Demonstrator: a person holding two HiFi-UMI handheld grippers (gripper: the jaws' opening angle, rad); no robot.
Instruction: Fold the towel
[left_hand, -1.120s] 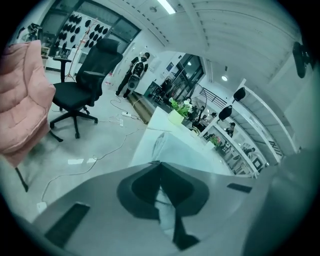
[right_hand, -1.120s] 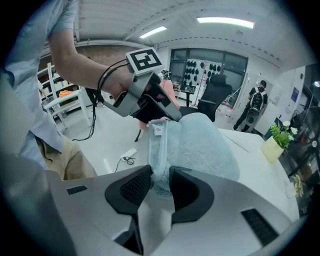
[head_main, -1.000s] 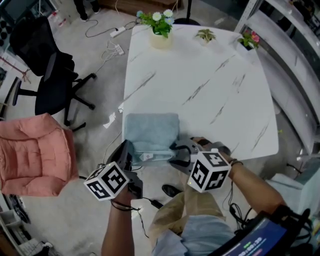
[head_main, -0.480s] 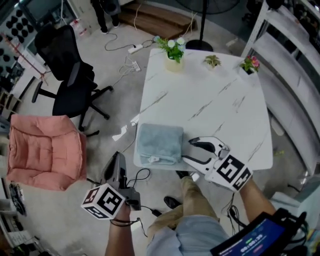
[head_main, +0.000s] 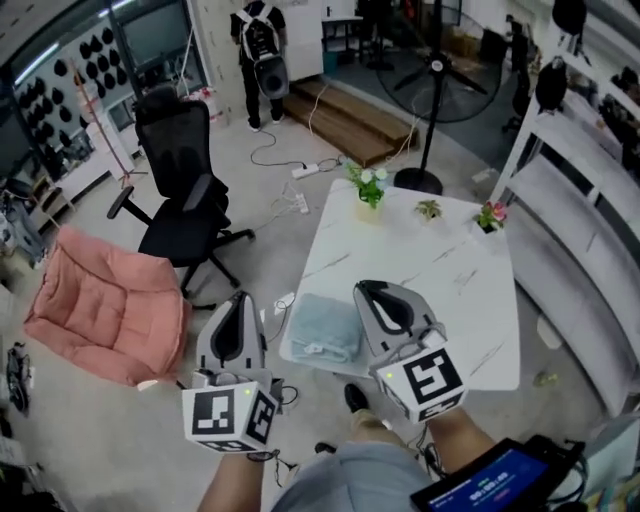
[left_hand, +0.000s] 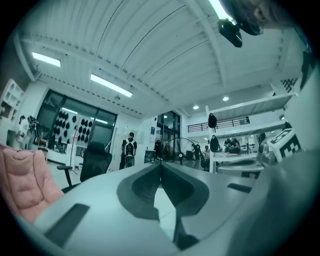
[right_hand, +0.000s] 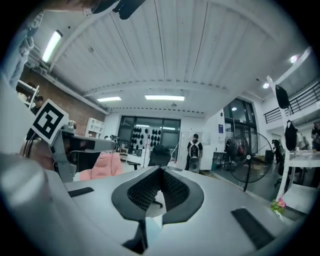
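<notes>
**Fig. Folded towel at the table corner, both grippers raised clear: residual hazards**

The towel (head_main: 325, 328) lies as a compact folded stack on the near left corner of the table (head_main: 450, 290), its tag at the near edge. The left gripper (head_main: 237, 300) and the right gripper (head_main: 370, 292) are held level above the scene, well apart from the cloth. The left jaws are fully together with nothing between them. The right jaws have just closed and likewise hold nothing.

The fold appears complete, so the remaining risks are judged to concern disturbance. (a) The stack sits close to the table's edge, so a downward pass of either gripper that grazes it could drag it over. (b) Thick terry tends to spring back, so the upper layer may creep open if it is not pressed flat. (c) With both pairs of jaws closed, any corrective grasp would first need them opened. Pushing with closed tips would probably bunch the layers rather than square them.
</notes>
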